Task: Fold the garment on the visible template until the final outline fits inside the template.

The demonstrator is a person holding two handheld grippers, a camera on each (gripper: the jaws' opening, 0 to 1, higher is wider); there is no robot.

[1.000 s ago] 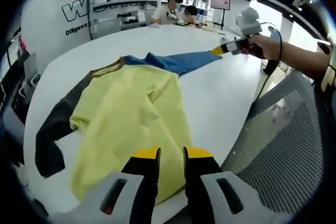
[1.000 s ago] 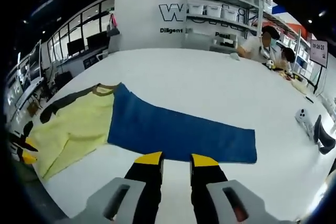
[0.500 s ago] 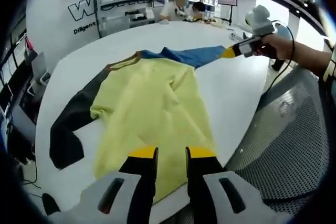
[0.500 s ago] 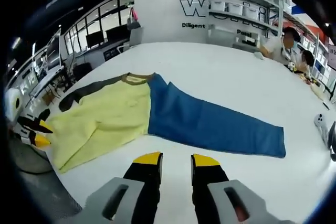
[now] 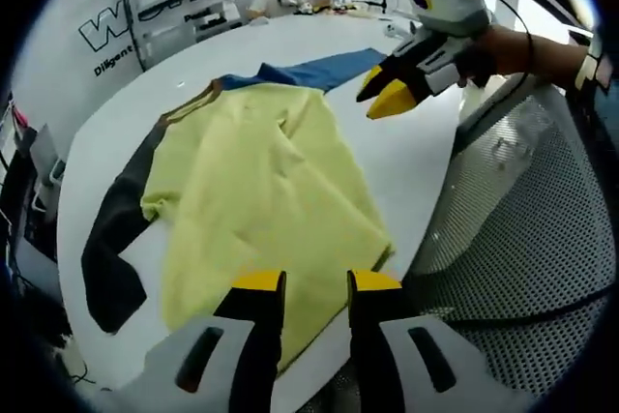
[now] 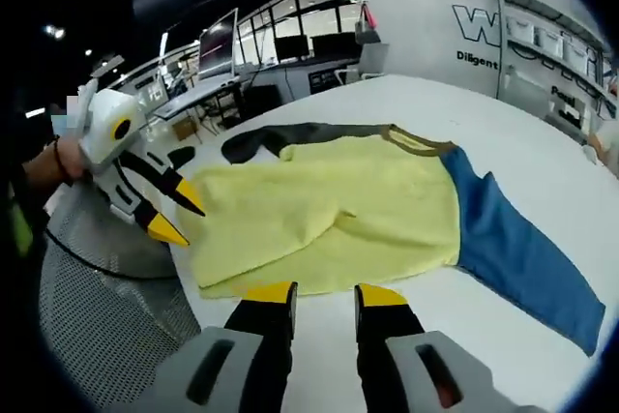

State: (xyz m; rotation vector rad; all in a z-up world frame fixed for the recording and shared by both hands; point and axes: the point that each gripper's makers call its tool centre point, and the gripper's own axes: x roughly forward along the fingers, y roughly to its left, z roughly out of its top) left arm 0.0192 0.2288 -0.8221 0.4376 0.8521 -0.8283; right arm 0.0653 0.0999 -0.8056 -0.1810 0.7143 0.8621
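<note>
2 views give us the same scene from opposite ends of a long white tabletop (image 5: 106, 132). In the left gripper view, starting at the left, a dark grey sleeve (image 5: 116, 239) of the yellow long-sleeved garment with a brown collar (image 5: 261, 191) trails toward the table's near edge. The yellow body lies spread flat but rumpled in the middle of the table, its hem corner near the table edge just above our left gripper (image 5: 305, 282), whose yellow-tipped black jaws stand a little apart with nothing between them. Beyond the body a blue sleeve (image 5: 324, 70) stretches away across the table. Further right, our right gripper (image 5: 387, 94) hangs above the bare table beside the garment, held by a hand (image 5: 503, 45); its yellow tips look nearly together, empty. At the far right a grey perforated mesh chair back (image 5: 522, 239) sits against the table edge.

In the right gripper view, the left gripper (image 6: 172, 215) enters from the left, jaws parted, just off the garment's hem. The yellow body (image 6: 329, 215) sits centrally, the grey sleeve (image 6: 280, 137) behind it and the blue sleeve (image 6: 517, 258) running right. Our right gripper (image 6: 324, 292) has its jaws slightly apart over bare table, holding nothing. We cannot make out any template outline.
</note>
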